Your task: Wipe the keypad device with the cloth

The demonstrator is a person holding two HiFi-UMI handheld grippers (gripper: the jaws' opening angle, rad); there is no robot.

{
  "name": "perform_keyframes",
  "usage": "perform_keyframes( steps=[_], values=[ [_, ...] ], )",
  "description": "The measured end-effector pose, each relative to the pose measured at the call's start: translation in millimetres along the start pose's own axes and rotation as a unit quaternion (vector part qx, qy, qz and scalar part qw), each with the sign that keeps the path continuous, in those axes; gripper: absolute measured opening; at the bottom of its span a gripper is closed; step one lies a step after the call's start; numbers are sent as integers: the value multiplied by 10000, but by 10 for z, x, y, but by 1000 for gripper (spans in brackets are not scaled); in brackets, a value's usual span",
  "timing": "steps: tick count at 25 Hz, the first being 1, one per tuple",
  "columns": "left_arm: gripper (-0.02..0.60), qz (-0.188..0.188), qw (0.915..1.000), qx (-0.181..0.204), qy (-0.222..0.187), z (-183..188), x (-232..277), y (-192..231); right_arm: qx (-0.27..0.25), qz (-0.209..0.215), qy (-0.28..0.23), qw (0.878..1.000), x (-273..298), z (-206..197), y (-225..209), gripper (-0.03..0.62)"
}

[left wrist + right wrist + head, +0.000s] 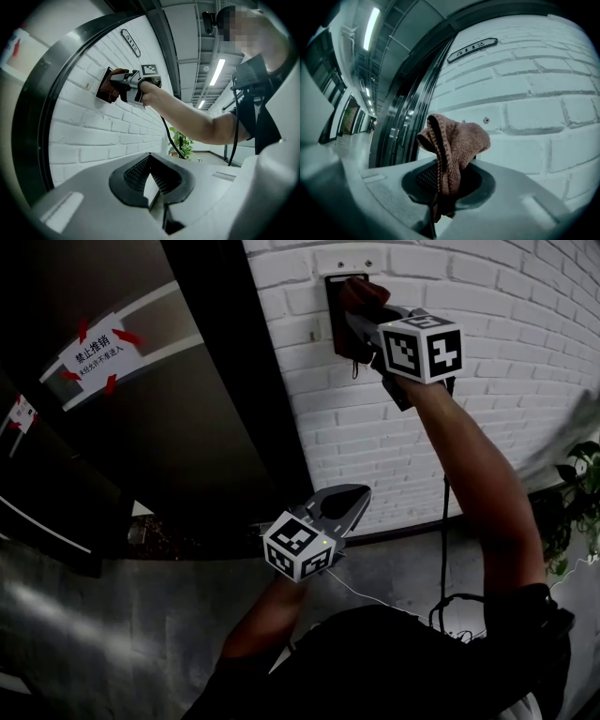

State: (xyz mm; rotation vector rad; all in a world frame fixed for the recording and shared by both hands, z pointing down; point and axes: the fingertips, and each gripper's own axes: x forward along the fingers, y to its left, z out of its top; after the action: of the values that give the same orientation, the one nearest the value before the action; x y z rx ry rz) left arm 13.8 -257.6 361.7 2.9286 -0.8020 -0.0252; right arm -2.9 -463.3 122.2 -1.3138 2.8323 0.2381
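A dark keypad device (pixel 332 298) is mounted high on the white brick wall. My right gripper (pixel 361 326) is shut on a brown knitted cloth (pixel 362 298) and holds it against the device's face. The left gripper view shows the same from below: cloth (pixel 117 83) on the device (pixel 103 88), right gripper (pixel 124 90) behind it. In the right gripper view the cloth (pixel 457 140) bunches up out of the right gripper (pixel 443 187) and hides the device. My left gripper (pixel 352 497) hangs lower, away from the wall, shut with nothing in it (pixel 152 177).
A dark glass door with a white notice with red arrows (pixel 98 351) stands left of the brick wall. A number plate (pixel 131 42) sits above the device. A potted plant (pixel 579 491) is at the right, and a black cable (pixel 444 540) hangs under my right arm.
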Motion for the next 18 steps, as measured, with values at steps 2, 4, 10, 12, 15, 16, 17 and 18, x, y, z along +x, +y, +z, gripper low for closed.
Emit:
perform_keyframes(
  steps=[2, 4, 10, 12, 15, 16, 17, 18],
  values=[
    [17, 1, 10000, -14, 2, -9, -1, -6, 31, 2, 31, 10000, -5, -57, 6, 48],
    [17, -4, 10000, -21, 2, -16, -2, -19, 98, 2, 98, 9999, -11, -143, 9, 48],
    [17, 19, 10000, -43, 2, -18, -23, -18, 140, 66, 235, 9996, -14, -359, 65, 48],
    [17, 35, 10000, -49, -9, -13, -32, -16, 175, 85, 300, 9994, -14, -437, 80, 48],
    [17, 39, 10000, -48, -12, -15, -36, -27, 198, 89, 367, 9991, -29, -534, 90, 48],
    [17, 37, 10000, -48, -7, -18, -38, -35, 206, 91, 388, 9990, -35, -566, 94, 48],
    [17, 34, 10000, -48, -1, -22, -41, -42, 219, 92, 414, 9989, -41, -603, 98, 48],
    [17, 33, 10000, -50, 3, -25, -43, -47, 234, 92, 440, 9987, -45, -640, 100, 48]
  ],
)
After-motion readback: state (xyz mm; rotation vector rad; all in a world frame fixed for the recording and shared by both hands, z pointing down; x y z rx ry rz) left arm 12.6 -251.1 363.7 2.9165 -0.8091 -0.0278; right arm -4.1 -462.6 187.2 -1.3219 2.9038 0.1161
